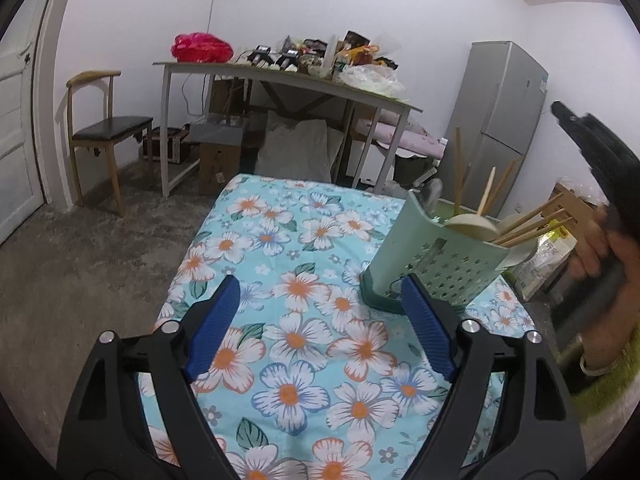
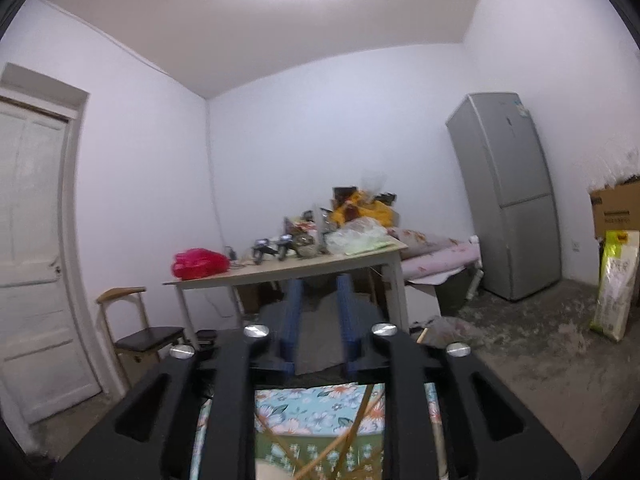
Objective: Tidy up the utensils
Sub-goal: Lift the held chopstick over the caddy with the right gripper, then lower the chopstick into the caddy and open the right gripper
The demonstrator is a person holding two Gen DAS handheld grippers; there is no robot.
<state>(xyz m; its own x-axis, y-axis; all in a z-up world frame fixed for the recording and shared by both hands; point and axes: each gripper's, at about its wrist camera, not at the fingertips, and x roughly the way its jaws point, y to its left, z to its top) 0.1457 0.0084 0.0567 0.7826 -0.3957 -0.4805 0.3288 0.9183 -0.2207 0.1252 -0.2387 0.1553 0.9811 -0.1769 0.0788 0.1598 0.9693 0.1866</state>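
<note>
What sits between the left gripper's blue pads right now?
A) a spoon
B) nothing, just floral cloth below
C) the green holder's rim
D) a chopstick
B: in the left wrist view the left gripper stands wide open with only the floral tablecloth showing through the gap; the green utensil holder stands behind its right pad.

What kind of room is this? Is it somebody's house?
Probably a room in someone's home, used for eating and storage. There is a tall grey fridge, a cluttered side table with a wooden chair, and a flowered tablecloth holding a green utensil basket.
</note>
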